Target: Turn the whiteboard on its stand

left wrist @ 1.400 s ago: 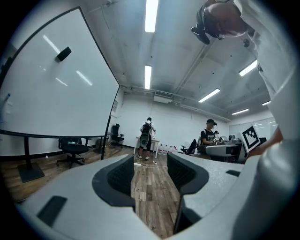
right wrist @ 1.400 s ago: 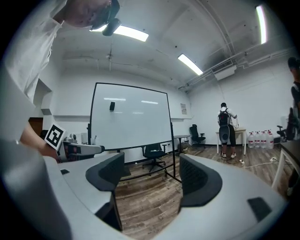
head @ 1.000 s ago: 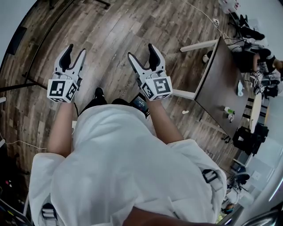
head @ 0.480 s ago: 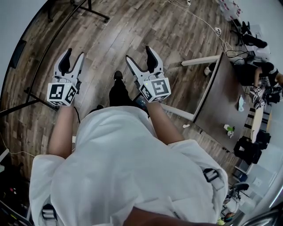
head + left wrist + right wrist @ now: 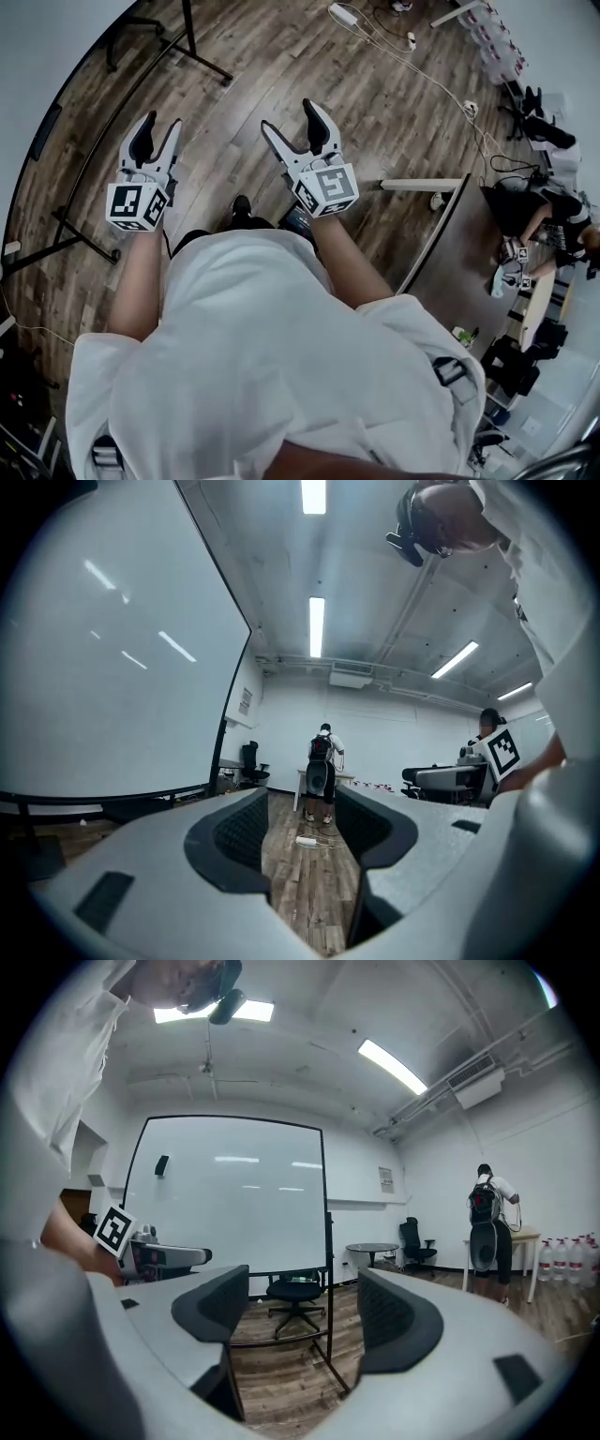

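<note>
The whiteboard (image 5: 230, 1194) is a large white panel in a black frame on a black stand (image 5: 328, 1335). It fills the left of the left gripper view (image 5: 103, 639). From above, the whiteboard (image 5: 56, 75) runs along the upper left, with the stand's feet (image 5: 202, 56) on the wood floor. My left gripper (image 5: 157, 131) is open and empty, a short way right of the board. To its right, my right gripper (image 5: 289, 122) is also open and empty. Only floor shows between the jaws of the left gripper (image 5: 300, 827) and the right gripper (image 5: 305, 1316).
A black office chair (image 5: 292, 1293) stands behind the board's stand. A dark table (image 5: 450, 272) is at the right, with a seated person (image 5: 553, 225) beyond it. Another person (image 5: 323, 761) stands at a far table. Cables (image 5: 375, 28) lie on the floor ahead.
The person has stepped forward toward the whiteboard: its stand feet have come further into view and the dark table has slid to the right. Both grippers stay open and empty.
</note>
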